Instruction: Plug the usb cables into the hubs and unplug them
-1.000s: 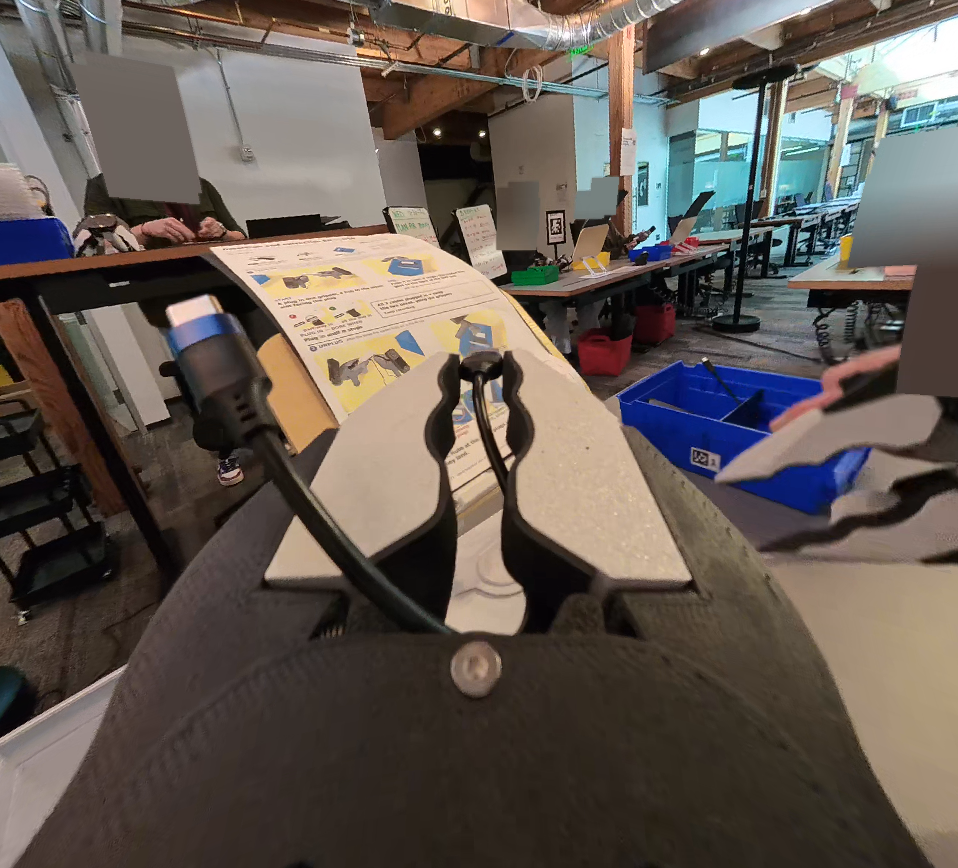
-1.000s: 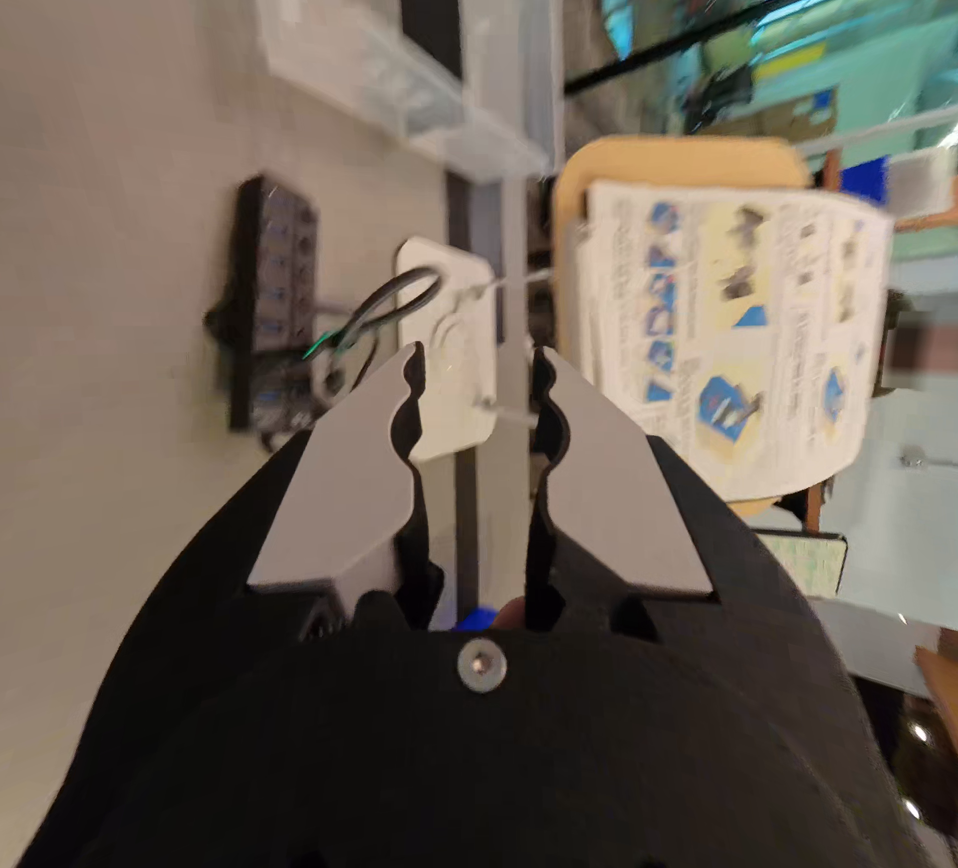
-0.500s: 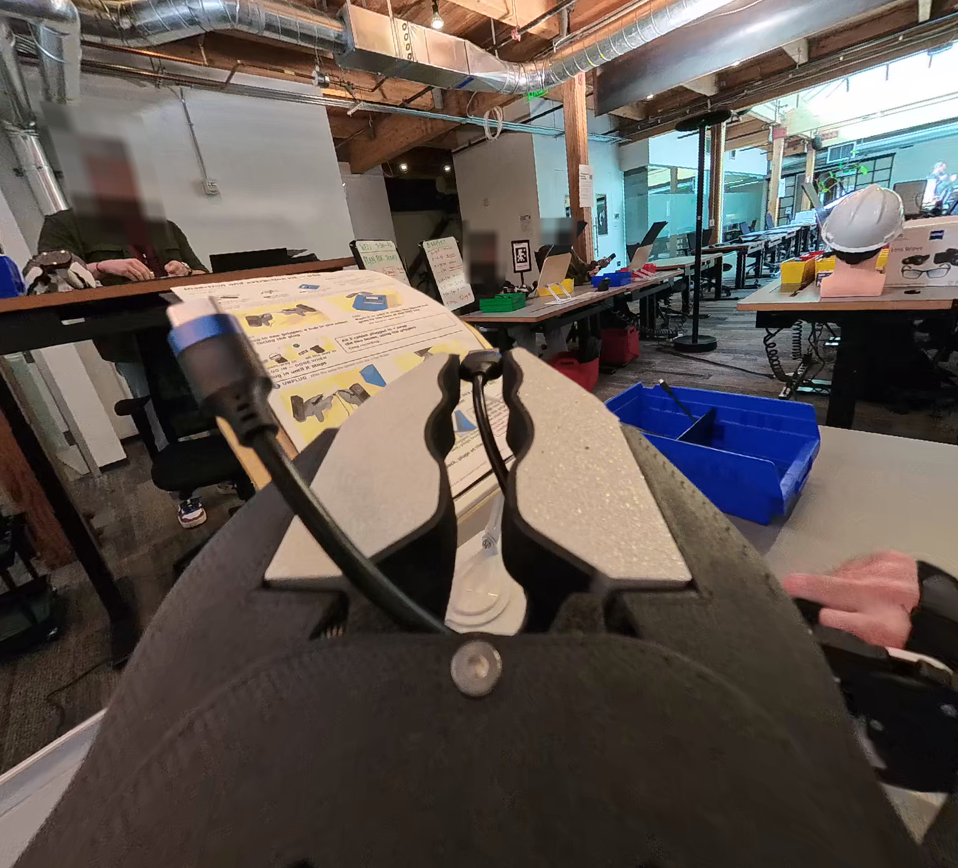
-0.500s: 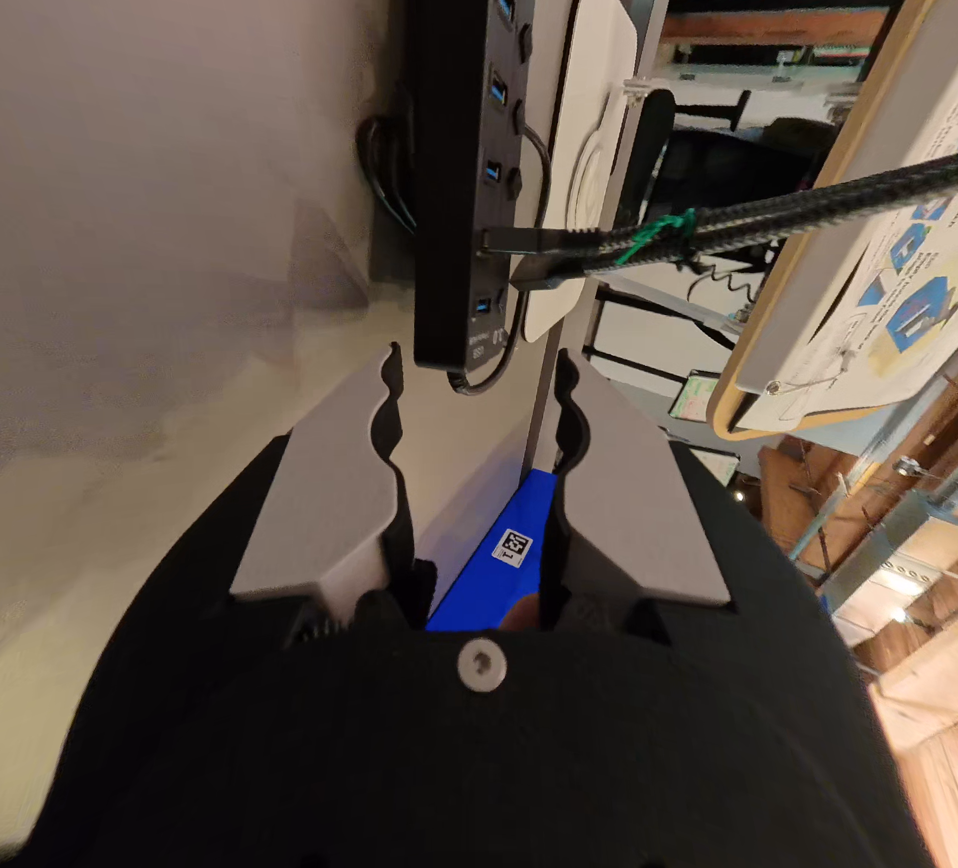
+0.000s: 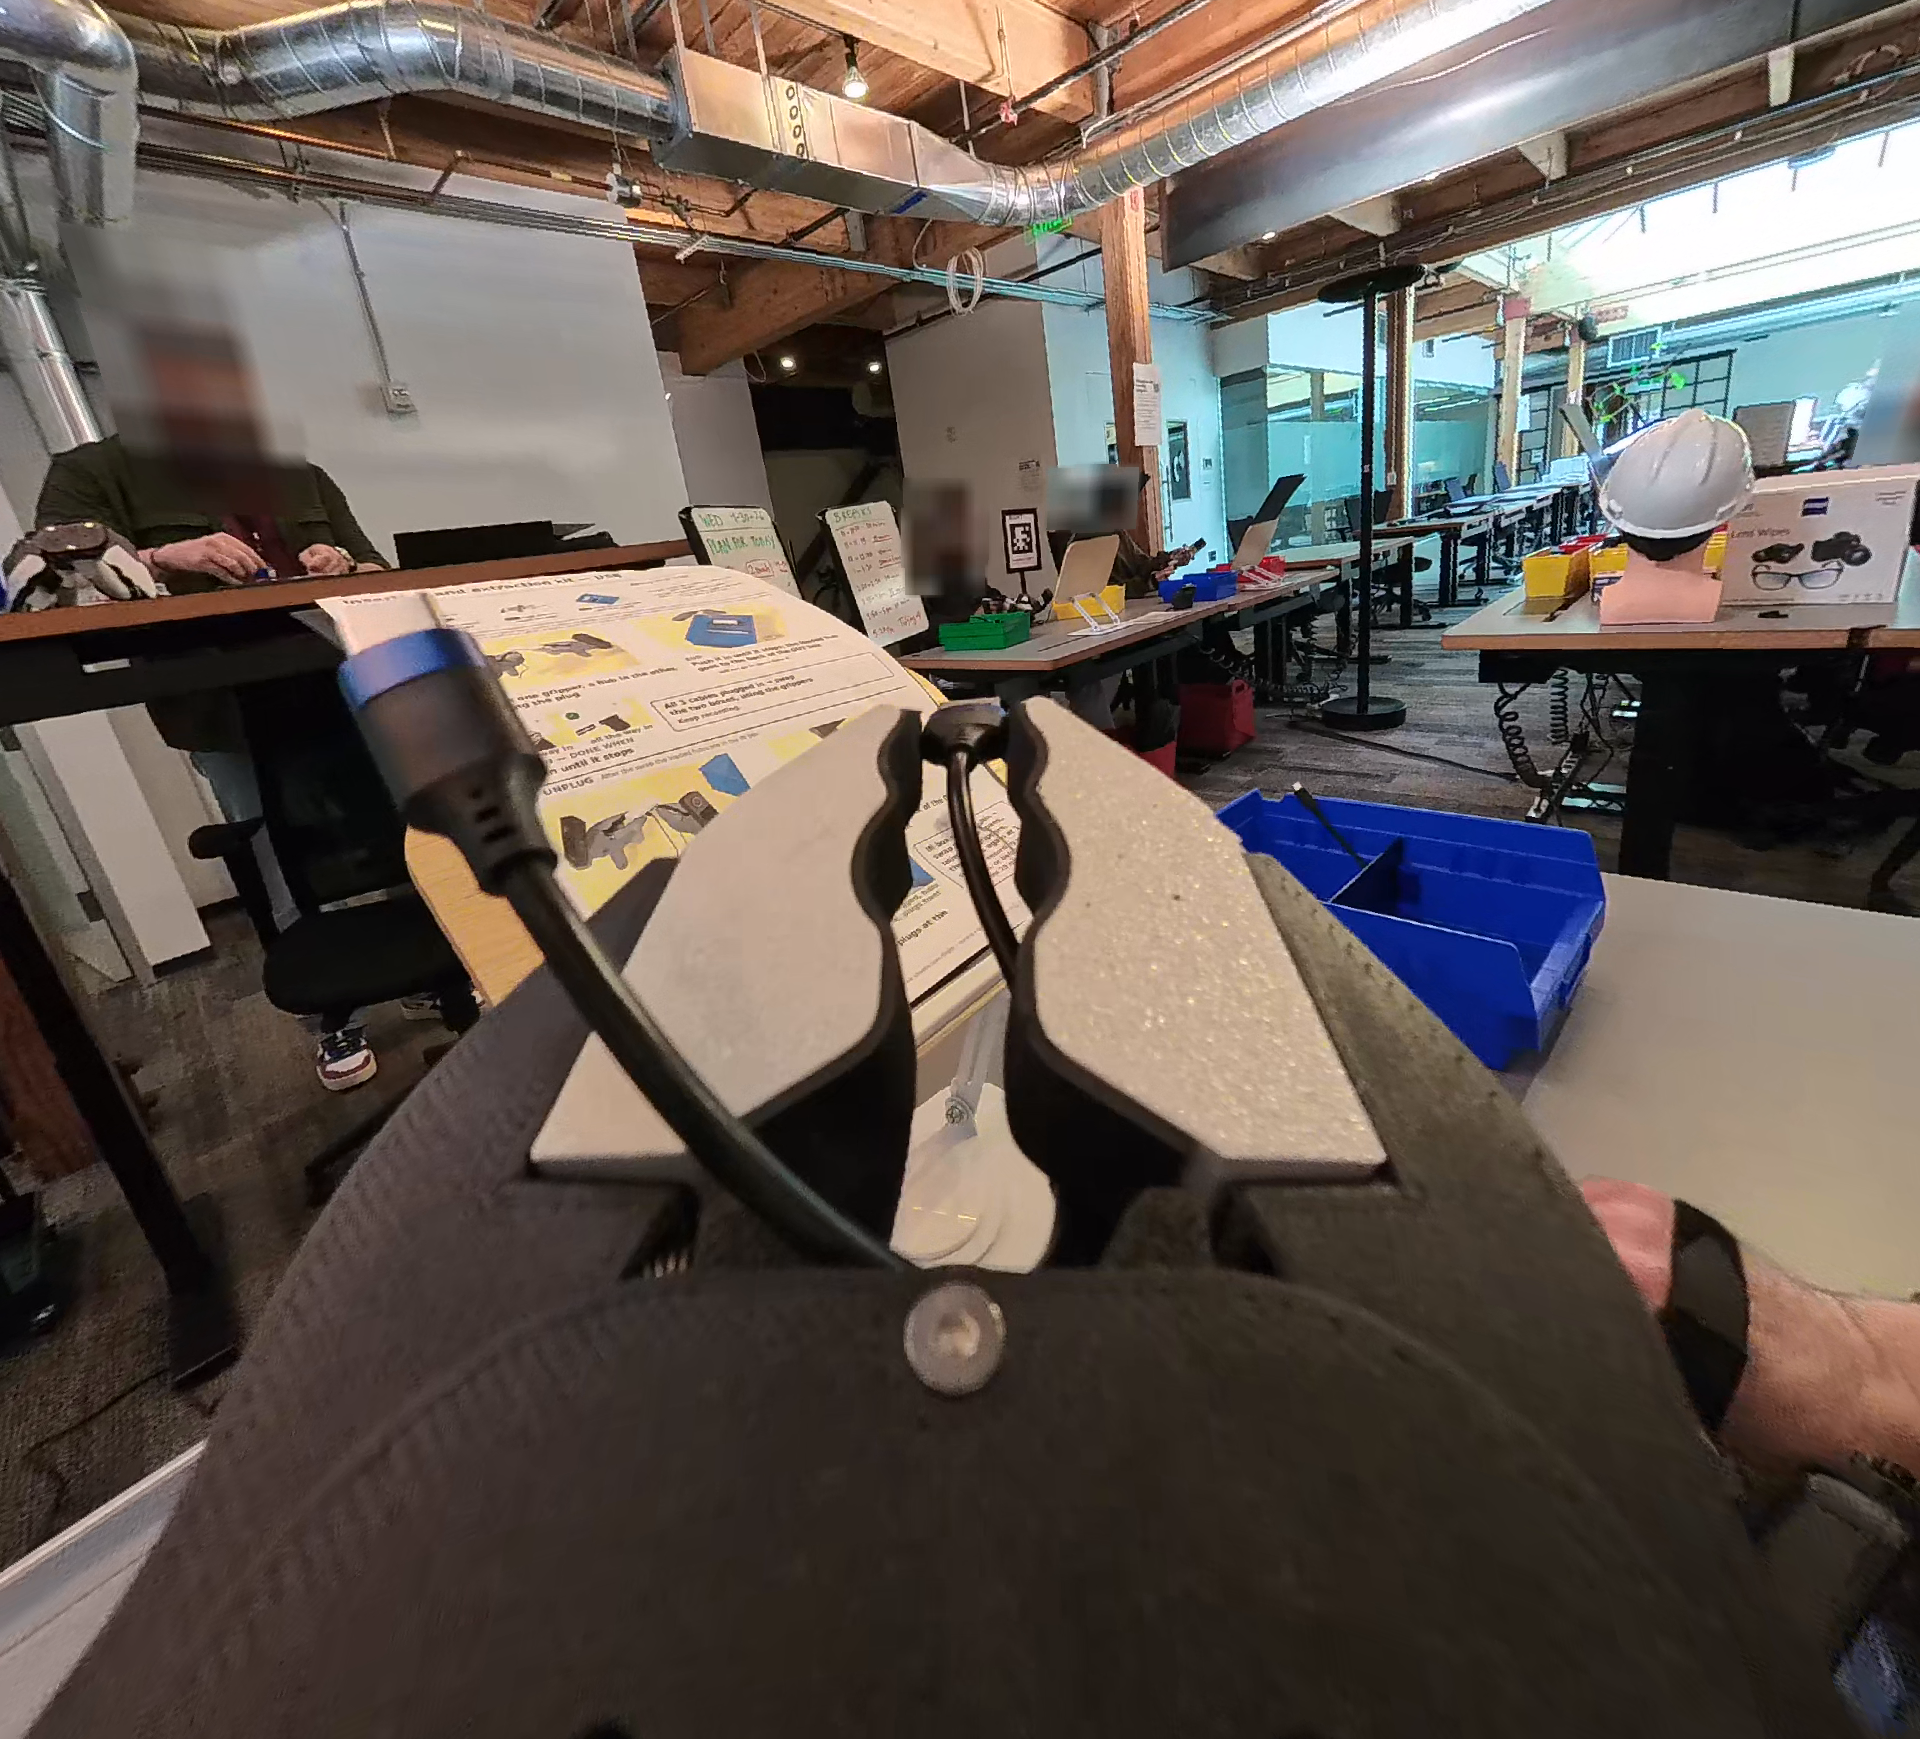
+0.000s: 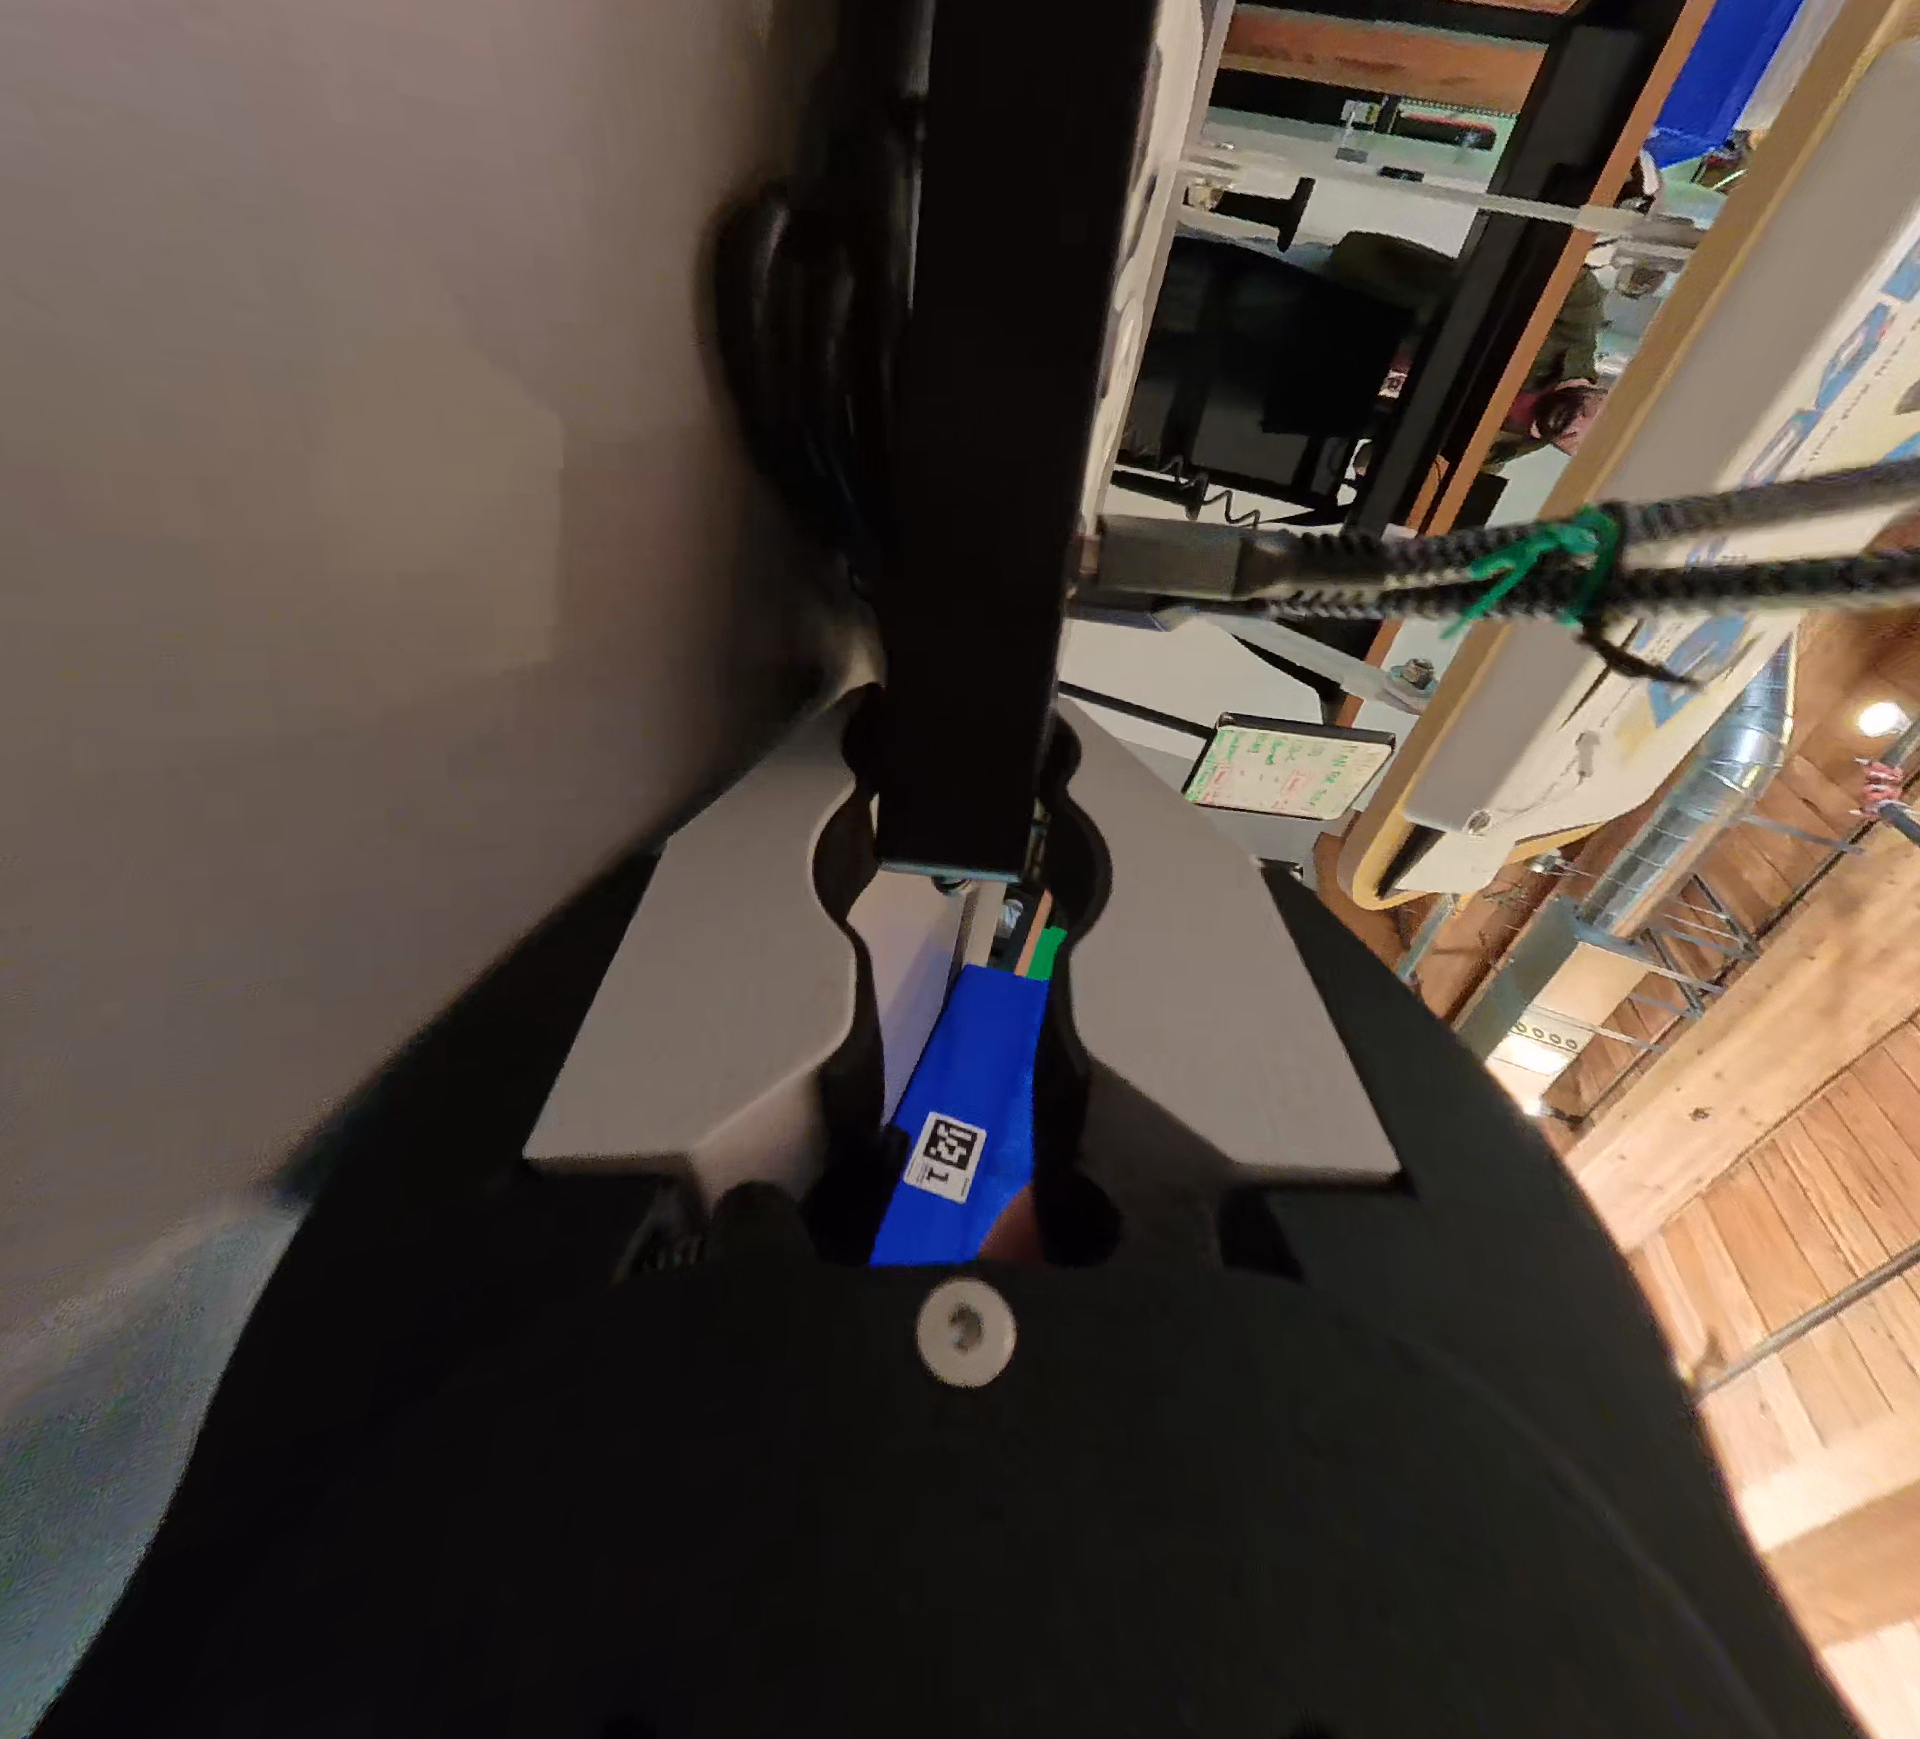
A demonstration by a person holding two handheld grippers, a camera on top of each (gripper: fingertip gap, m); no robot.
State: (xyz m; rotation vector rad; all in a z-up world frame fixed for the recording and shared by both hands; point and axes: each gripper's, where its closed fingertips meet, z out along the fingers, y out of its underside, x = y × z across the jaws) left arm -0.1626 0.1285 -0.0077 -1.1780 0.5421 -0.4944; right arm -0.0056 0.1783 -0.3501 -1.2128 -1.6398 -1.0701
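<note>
My left gripper point(image 5: 961, 723) is shut on a thin black USB cable point(image 5: 971, 848), pinched at the fingertips. The cable loops back under the fingers, and its black plug with a blue band and silver tip point(image 5: 416, 702) sticks up at the left. In the right wrist view, my right gripper point(image 6: 956, 754) is rolled sideways and closed on the near end of a long black USB hub point(image 6: 997, 339) lying on the table. A braided cable point(image 6: 1455, 557) with a green tie is plugged into the hub's side.
A curved board with a picture instruction sheet point(image 5: 665, 661) stands on a white base point(image 5: 956, 1201) just ahead. A blue bin point(image 5: 1455, 910) sits on the grey table point(image 5: 1714, 1066) to the right. A hand with a black strap point(image 5: 1818, 1357) is at the lower right. People sit at desks behind. About 40 cm separates my left fingertips from my right.
My right gripper has swung toward the hub, moved in over its near end and narrowed onto it. My left gripper has kept its hold on the cable and shifted only slightly.
</note>
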